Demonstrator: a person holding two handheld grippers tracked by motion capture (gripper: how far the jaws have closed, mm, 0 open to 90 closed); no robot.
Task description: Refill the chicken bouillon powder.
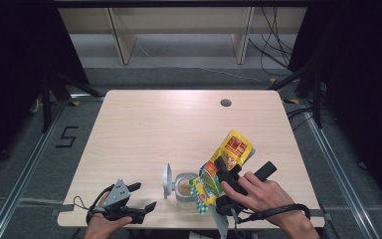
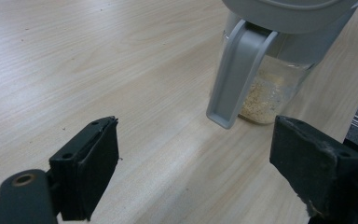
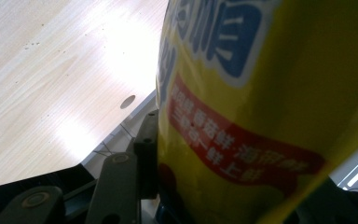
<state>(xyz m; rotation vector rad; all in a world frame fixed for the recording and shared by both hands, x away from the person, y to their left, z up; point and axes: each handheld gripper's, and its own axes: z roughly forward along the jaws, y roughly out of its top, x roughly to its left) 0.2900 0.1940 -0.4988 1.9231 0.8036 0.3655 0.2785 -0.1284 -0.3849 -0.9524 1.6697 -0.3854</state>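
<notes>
A: What sits on the table?

B: A yellow snack bag, clamped in the right gripper and tipped over a clear jar of pale grains near the front edge.

A: And the left gripper?

B: Jaws apart, empty, near the front-left corner, facing the jar's grey lid.

Your table is pale wood-grain laminate with a smooth, slightly shiny finish. The jar is clear plastic with a matt grey lid; the yellow pouch is glossy printed film.
</notes>
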